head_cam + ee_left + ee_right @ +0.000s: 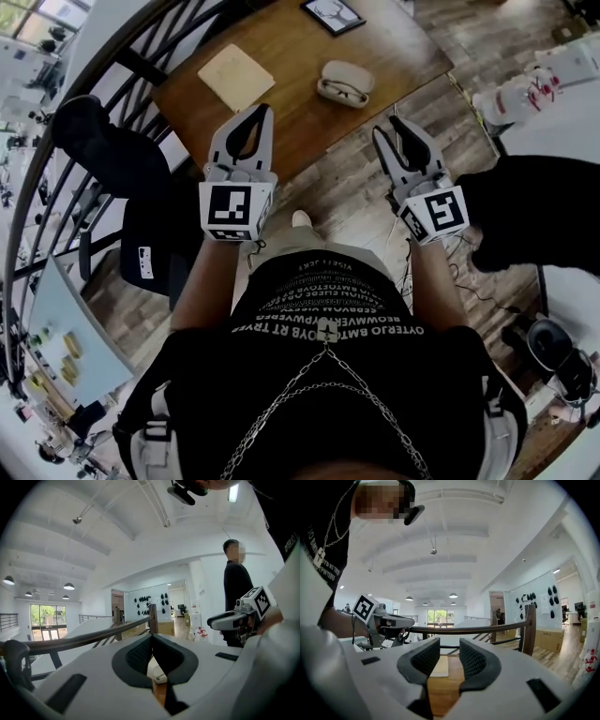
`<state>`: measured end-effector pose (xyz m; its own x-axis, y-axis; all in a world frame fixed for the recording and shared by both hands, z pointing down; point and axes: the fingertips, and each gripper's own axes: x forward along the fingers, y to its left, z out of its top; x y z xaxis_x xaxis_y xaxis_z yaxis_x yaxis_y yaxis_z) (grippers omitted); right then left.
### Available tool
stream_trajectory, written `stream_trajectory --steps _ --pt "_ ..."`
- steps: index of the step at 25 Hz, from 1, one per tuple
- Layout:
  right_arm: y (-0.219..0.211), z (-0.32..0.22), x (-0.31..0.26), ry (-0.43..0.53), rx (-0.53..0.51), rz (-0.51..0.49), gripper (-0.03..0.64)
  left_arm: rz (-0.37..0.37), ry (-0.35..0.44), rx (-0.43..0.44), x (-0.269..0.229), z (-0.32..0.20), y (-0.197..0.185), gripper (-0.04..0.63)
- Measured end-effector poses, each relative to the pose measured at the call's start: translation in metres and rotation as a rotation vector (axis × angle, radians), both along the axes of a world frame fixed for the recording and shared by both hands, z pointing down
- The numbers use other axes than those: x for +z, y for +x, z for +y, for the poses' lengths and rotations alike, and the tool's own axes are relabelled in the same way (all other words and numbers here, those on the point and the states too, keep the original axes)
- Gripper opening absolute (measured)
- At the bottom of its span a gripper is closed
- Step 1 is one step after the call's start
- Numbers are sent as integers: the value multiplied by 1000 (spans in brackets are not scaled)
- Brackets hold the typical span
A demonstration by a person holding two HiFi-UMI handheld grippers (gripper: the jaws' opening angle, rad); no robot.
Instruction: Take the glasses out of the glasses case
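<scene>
The open, pale glasses case lies on the wooden table ahead of me, with the glasses still lying inside it. Both grippers are held up in the air short of the table, well apart from the case. My left gripper is shut, pads touching at the tips and nothing between them; a bit of the white case shows through the gap below. My right gripper is open and empty, with table wood between its pads.
A beige mat and a framed picture also lie on the table. A black chair and curved railing stand at left. A white table with bottles is at right. A person stands nearby.
</scene>
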<state>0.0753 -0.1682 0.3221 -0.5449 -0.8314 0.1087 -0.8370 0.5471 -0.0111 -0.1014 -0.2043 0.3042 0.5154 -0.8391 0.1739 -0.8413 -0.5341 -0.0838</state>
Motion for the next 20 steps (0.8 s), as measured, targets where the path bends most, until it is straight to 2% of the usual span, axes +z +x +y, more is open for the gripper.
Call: stream_trajectory --steps 8,14,20 --pt "-15 -20 1 -2 21 10 121 10 -14 52 9 -25 -2 25" --pt "-2 -20 8 -26 52 9 121 6 -31 84 14 -31 12 25" --pt "7 -32 20 -49 49 3 120 2 -47 74 23 -43 18 25"
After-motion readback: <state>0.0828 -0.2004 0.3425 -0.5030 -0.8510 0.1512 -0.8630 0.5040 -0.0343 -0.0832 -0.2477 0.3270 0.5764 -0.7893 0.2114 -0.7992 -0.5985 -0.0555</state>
